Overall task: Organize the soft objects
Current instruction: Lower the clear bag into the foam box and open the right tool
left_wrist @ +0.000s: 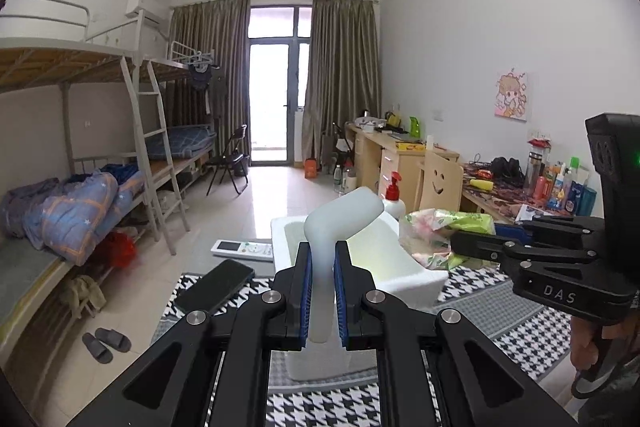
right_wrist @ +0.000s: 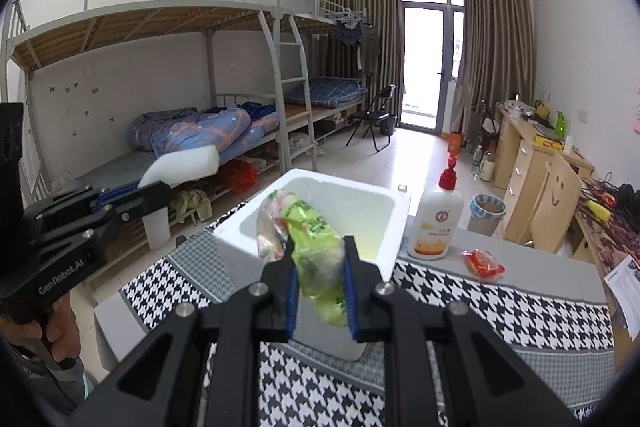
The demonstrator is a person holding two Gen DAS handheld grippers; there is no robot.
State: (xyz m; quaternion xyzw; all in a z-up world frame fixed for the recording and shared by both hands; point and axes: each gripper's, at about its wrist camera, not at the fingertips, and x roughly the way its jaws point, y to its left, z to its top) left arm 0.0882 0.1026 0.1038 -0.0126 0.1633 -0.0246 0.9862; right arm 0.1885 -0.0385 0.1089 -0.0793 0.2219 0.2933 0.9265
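L gripper (left_wrist: 322, 291) pinching foam (left_wrist: 340, 219), R gripper (right_wrist: 320, 291) (tissue pack (right_wrist: 316, 247))

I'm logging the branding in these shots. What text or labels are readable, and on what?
"DAS": on the black right gripper.
"GenRobot.AI": on the black left gripper.
White lotion bottle with red pump: label too small to read.
Green plastic packet: print blurred.

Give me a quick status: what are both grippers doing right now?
Left gripper shut on white foam piece. Right gripper shut on green packet. Both over the white foam box. Nothing in the way.
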